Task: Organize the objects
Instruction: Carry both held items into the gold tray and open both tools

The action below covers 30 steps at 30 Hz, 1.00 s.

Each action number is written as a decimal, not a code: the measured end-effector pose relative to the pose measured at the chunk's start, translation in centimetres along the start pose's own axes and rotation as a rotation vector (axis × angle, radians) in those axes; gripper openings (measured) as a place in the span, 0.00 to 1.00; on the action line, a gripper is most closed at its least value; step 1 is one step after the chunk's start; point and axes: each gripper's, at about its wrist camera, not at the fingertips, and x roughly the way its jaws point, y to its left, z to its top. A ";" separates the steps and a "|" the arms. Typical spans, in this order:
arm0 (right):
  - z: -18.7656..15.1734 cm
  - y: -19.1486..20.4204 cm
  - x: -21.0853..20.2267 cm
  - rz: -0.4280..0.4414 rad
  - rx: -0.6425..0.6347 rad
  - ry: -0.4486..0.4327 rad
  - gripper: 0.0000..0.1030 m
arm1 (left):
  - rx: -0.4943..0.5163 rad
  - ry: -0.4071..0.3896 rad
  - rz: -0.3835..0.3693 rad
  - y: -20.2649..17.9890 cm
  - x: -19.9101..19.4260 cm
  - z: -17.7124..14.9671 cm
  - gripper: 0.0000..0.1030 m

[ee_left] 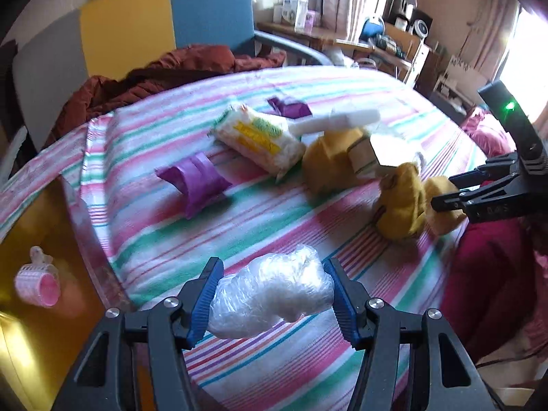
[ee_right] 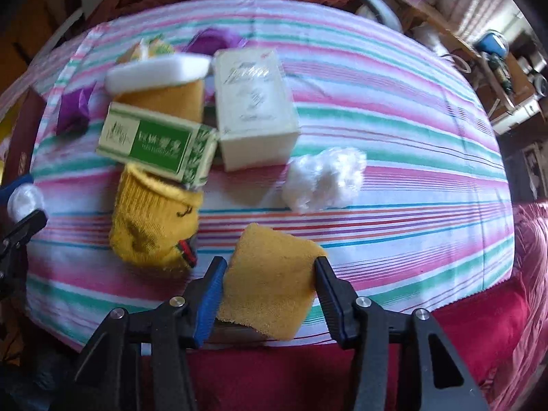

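On the striped bedsheet (ee_left: 260,219), your left gripper (ee_left: 270,294) pinches the plastic wad (ee_left: 274,294) across its long axis, while your right gripper (ee_right: 270,291) clamps the yellow cloth (ee_right: 270,281) beside the yellow sock (ee_right: 154,226), at the near edge.

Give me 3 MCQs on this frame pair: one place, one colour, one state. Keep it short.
1. Where does the green-and-white box lie?
A. on the yellow socks
B. on the floor
C. in a drawer

2. What colour is the cloth between the right gripper's fingers?
A. purple
B. mustard yellow
C. white

3. What is the left gripper doing?
A. standing open over bare sheet
B. closed on a crumpled clear plastic bag
C. holding a purple packet

Key: 1 A, the box rests across the yellow socks; 2 B, the cloth is mustard yellow; 3 B, both pads press the plastic.
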 end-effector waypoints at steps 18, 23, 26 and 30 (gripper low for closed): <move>1.5 8.4 -14.6 0.190 -0.109 -0.510 0.51 | -0.261 -0.232 0.124 9.5 -12.6 -3.0 0.60; 2.4 14.9 -14.5 0.288 -0.227 -0.519 0.51 | -0.365 -0.262 0.225 14.5 -15.8 -6.4 0.60; 2.5 18.5 -14.6 0.348 -0.287 -0.515 0.51 | -0.434 -0.266 0.281 17.3 -17.1 -8.7 0.60; 2.5 23.4 -13.9 0.413 -0.357 -0.490 0.51 | -0.532 -0.276 0.333 20.5 -18.8 -11.5 0.60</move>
